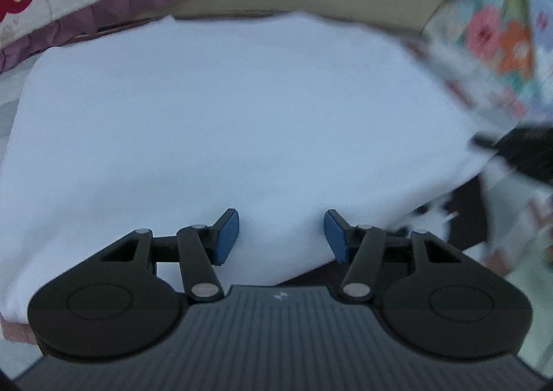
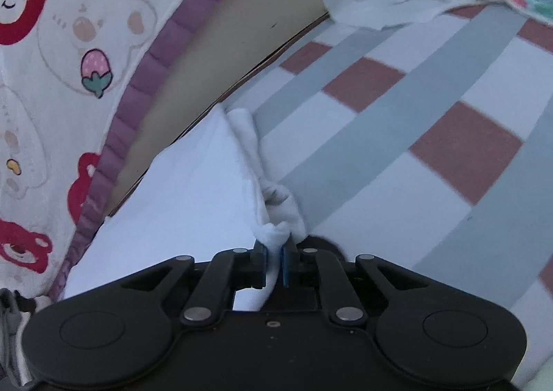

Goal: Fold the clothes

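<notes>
The white garment [image 1: 242, 121] lies spread on the checked bed sheet [image 2: 414, 107], its bunched edge pinched in the closed right hand-held gripper [image 2: 275, 264], seemingly to carry a fold, while the left hand-held gripper [image 1: 281, 235] hovers wide open and empty over the near hem

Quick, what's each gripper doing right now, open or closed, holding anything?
Left gripper: open, holding nothing, over the white garment.
Right gripper: closed on a bunched edge of the white garment.
</notes>
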Demonstrator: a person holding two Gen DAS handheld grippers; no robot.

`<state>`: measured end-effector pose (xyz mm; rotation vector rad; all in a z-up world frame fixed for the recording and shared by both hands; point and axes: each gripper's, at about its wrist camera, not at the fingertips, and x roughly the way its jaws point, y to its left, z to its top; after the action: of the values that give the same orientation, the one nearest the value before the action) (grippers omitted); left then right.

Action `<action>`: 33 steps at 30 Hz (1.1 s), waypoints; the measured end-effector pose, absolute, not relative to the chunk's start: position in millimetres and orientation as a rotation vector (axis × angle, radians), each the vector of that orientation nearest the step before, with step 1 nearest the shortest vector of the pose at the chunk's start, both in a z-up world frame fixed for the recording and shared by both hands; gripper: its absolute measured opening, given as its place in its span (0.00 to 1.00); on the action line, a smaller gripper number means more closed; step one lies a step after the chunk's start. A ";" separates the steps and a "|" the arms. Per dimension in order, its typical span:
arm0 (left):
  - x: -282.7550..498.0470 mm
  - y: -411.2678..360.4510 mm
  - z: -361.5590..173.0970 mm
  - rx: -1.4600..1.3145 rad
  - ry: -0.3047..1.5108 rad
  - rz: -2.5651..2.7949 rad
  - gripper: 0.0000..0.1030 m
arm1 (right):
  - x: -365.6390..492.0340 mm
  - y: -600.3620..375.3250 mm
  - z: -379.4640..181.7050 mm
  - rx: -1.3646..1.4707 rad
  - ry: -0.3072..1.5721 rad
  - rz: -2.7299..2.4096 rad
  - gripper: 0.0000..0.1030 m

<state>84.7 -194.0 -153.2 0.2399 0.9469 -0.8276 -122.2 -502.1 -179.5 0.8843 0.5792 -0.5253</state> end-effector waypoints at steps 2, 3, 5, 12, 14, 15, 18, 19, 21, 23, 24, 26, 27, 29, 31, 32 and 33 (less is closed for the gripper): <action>77.7 -195.4 -153.3 0.284 0.925 -0.824 0.52 | -123.7 -503.9 -175.1 0.864 0.582 -0.517 0.09; 75.9 -193.7 -152.8 0.298 0.921 -0.828 0.53 | -124.7 -504.6 -173.3 0.871 0.582 -0.517 0.08; 75.5 -191.9 -152.1 0.295 0.918 -0.833 0.53 | -129.7 -504.1 -172.3 0.935 0.564 -0.544 0.08; 78.8 -189.1 -150.6 0.235 0.915 -0.866 0.53 | -134.3 -499.0 -167.4 0.836 0.584 -0.588 0.16; 80.8 -190.1 -149.6 0.176 0.920 -0.897 0.52 | -141.1 -500.5 -163.1 0.811 0.588 -0.638 0.22; 80.9 -190.5 -149.5 0.150 0.927 -0.907 0.52 | -144.7 -501.4 -161.0 0.796 0.592 -0.667 0.24; 83.2 -191.9 -152.0 0.107 0.948 -0.915 0.51 | -157.8 -504.1 -165.5 0.938 0.571 -0.616 0.27; 83.9 -192.4 -152.9 0.092 0.955 -0.918 0.51 | -160.4 -499.8 -168.5 0.985 0.561 -0.591 0.35; 85.4 -193.4 -154.5 0.063 0.969 -0.924 0.51 | -161.4 -489.2 -174.9 1.038 0.563 -0.545 0.43; 86.9 -194.4 -156.2 0.034 0.983 -0.930 0.51 | -151.7 -483.2 -180.4 1.027 0.588 -0.516 0.44; 88.7 -193.9 -157.1 0.013 0.993 -0.932 0.51 | -147.2 -482.5 -182.6 1.030 0.588 -0.511 0.44; 95.5 -188.4 -158.9 -0.053 1.029 -0.934 0.51 | -139.8 -483.7 -186.1 1.051 0.568 -0.512 0.46; 99.1 -184.4 -159.2 -0.085 1.045 -0.929 0.51 | -136.1 -484.2 -187.8 1.062 0.558 -0.513 0.46; 106.4 -174.7 -158.0 -0.142 1.066 -0.908 0.51 | -129.3 -487.2 -190.6 1.084 0.528 -0.517 0.47; 112.9 -166.2 -156.0 -0.173 1.077 -0.881 0.50 | -122.6 -490.7 -193.2 1.105 0.494 -0.523 0.47; 114.6 -164.3 -154.1 -0.143 1.074 -0.857 0.48 | -117.6 -493.4 -193.0 1.111 0.486 -0.518 0.47; 116.4 -162.8 -152.8 -0.113 1.078 -0.832 0.45 | -111.4 -497.0 -191.7 1.114 0.483 -0.508 0.41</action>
<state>116.4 -162.8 -152.8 -0.1131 1.0782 -0.8317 -111.4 -497.0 -191.7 1.1138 0.4831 -0.5080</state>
